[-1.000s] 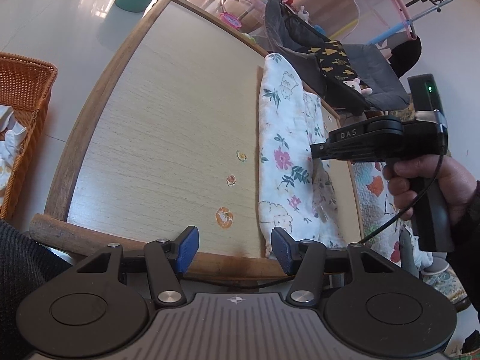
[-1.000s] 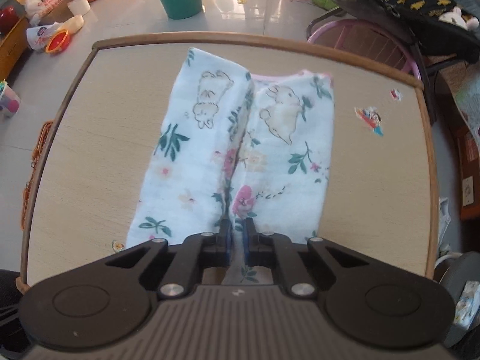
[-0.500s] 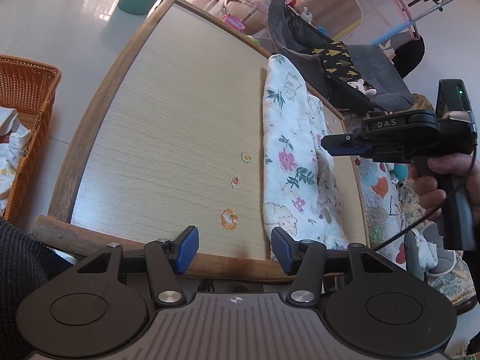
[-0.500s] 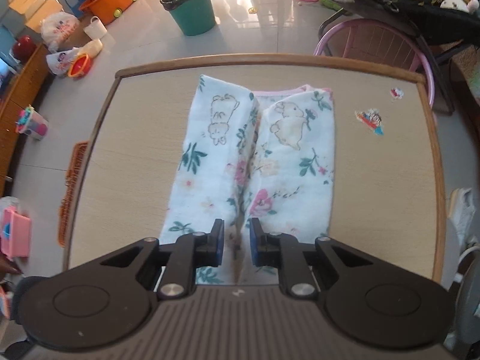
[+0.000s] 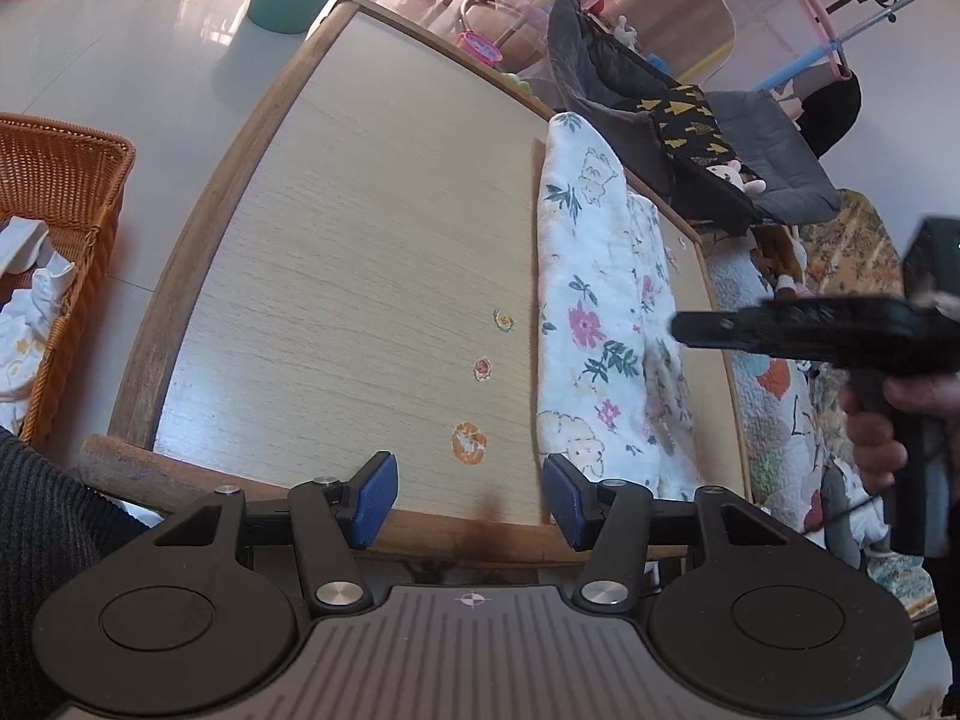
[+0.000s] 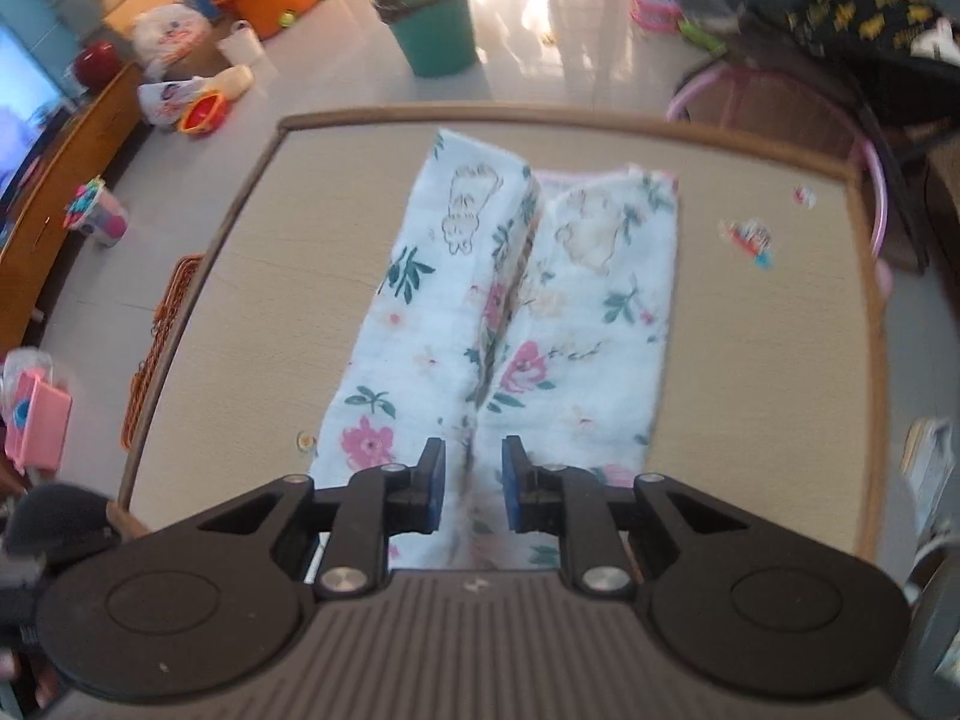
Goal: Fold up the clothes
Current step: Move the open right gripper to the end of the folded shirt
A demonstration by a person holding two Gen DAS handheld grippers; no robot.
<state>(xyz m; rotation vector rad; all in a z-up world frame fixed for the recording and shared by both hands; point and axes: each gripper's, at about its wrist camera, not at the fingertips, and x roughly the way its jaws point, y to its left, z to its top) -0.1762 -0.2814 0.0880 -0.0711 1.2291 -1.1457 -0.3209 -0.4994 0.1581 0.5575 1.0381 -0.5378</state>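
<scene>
Cloth [image 6: 516, 312]: folded strip on the tabletop [image 6: 750, 360], long axis from near edge to far edge.
Right tongs [image 6: 471, 483]: nearer, above its near end, jaws just opening, empty.
Left tongs [image 5: 468, 495]: open, empty, at near edge beside it.

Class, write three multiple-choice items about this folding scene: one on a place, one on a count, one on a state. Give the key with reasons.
1. Where is the floral cloth?
A in the basket
B on the table
C on the floor

2. How many stickers lie beside the cloth in the left wrist view?
A one
B three
C six

3. The right claw is:
A open, holding nothing
B shut on the cloth
C out of view

Key: B, it lies flat on the tabletop; B, three small stickers in a row; A, its pads stand apart above the cloth.
</scene>
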